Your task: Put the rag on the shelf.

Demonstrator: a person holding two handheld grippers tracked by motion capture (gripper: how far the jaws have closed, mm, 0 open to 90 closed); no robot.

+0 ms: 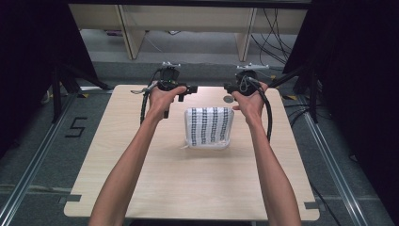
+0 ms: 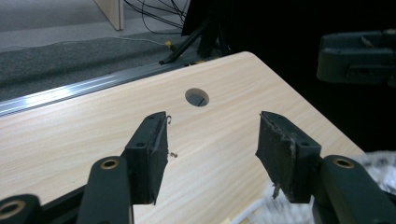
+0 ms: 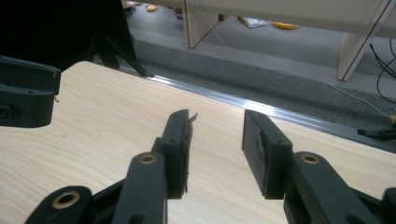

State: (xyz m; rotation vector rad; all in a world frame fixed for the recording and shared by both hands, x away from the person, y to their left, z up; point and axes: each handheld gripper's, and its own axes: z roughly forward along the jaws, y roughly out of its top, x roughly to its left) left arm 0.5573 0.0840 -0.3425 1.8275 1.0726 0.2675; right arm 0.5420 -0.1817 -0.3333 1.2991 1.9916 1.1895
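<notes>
While the folded patterned cloth (image 1: 209,127) lies flat at the centre of the wooden surface (image 1: 141,188), the left tongs (image 1: 188,90) and right tongs (image 1: 228,87) hover above its upper edge in the high view, facing each other. Both stand apart with nothing between them, clear of the cloth.
</notes>
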